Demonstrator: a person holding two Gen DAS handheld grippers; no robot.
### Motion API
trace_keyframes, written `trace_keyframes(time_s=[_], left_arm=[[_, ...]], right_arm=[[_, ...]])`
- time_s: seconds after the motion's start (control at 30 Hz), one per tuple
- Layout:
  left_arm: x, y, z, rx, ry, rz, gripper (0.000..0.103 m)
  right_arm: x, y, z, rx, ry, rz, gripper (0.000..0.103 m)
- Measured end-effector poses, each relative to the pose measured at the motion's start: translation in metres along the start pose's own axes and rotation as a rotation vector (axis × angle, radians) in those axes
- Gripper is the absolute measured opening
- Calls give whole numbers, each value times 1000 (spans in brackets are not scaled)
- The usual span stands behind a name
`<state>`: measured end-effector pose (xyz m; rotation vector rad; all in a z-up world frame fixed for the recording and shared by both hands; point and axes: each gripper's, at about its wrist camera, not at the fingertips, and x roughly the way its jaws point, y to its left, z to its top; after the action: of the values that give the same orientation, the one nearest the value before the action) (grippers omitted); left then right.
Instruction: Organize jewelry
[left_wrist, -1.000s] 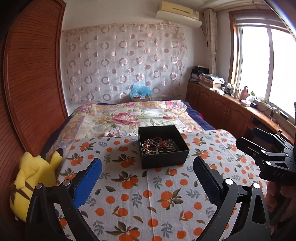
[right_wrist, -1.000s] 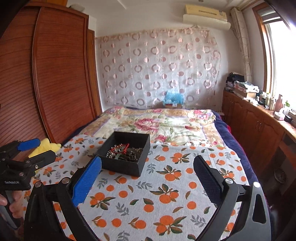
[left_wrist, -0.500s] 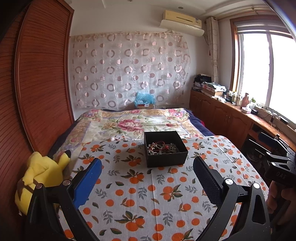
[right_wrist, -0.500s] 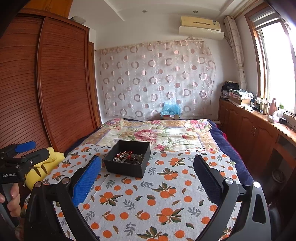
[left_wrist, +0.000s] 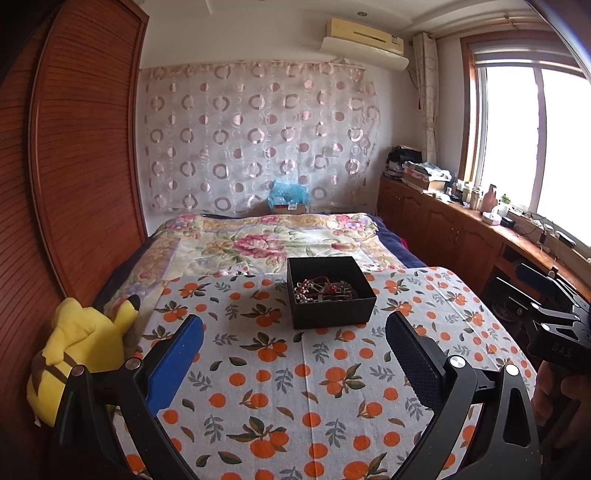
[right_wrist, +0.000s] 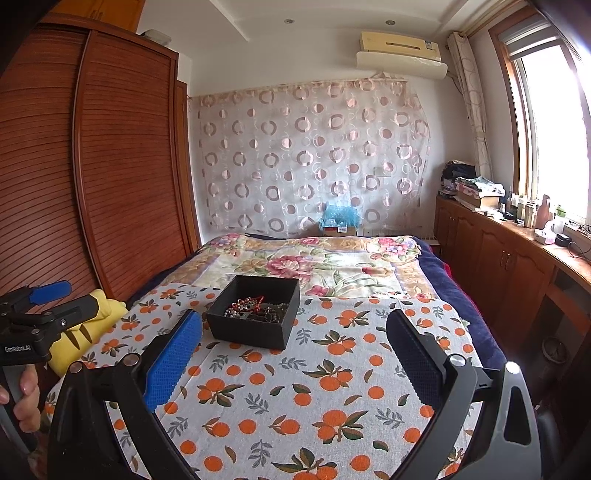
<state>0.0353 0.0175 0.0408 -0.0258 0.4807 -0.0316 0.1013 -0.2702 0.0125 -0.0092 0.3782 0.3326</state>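
Note:
A black square box (left_wrist: 330, 297) (right_wrist: 255, 317) sits on an orange-print cloth (left_wrist: 295, 384) (right_wrist: 314, 387) over a table. Inside it lies a tangle of beaded jewelry (left_wrist: 323, 290) (right_wrist: 256, 310), silver and red. My left gripper (left_wrist: 293, 350) hangs open, well back from the box and above the cloth, nothing between its fingers. My right gripper (right_wrist: 293, 349) is open too, empty, with the box ahead and to its left. Each gripper appears at the edge of the other's view, held by a hand.
A yellow plush toy (left_wrist: 79, 354) (right_wrist: 86, 334) lies off the cloth's left edge. Behind the table is a bed with a floral quilt (left_wrist: 266, 243). A wooden wardrobe (right_wrist: 92, 184) lines the left; low cabinets (left_wrist: 461, 236) under a window line the right.
Both grippers have pulled back and tilted up from the box, which now looks smaller and farther. More wall and ceiling show. Both stay open.

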Motion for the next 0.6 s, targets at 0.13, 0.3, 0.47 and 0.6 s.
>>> trace_keyframes(time_s=[0.13, 0.3, 0.47, 0.6], left_arm=[[0, 0, 0, 0, 1, -1, 95], [0, 0, 0, 0, 0, -1, 95], [0, -1, 0, 0, 1, 0, 95], [0, -1, 0, 0, 0, 0, 95]], right_arm=[[-2, -1, -1, 1, 2, -1, 100], [-1, -2, -1, 1, 4, -3, 100], [0, -4, -4, 3, 6, -6, 100], [0, -4, -4, 3, 7, -5, 100]])
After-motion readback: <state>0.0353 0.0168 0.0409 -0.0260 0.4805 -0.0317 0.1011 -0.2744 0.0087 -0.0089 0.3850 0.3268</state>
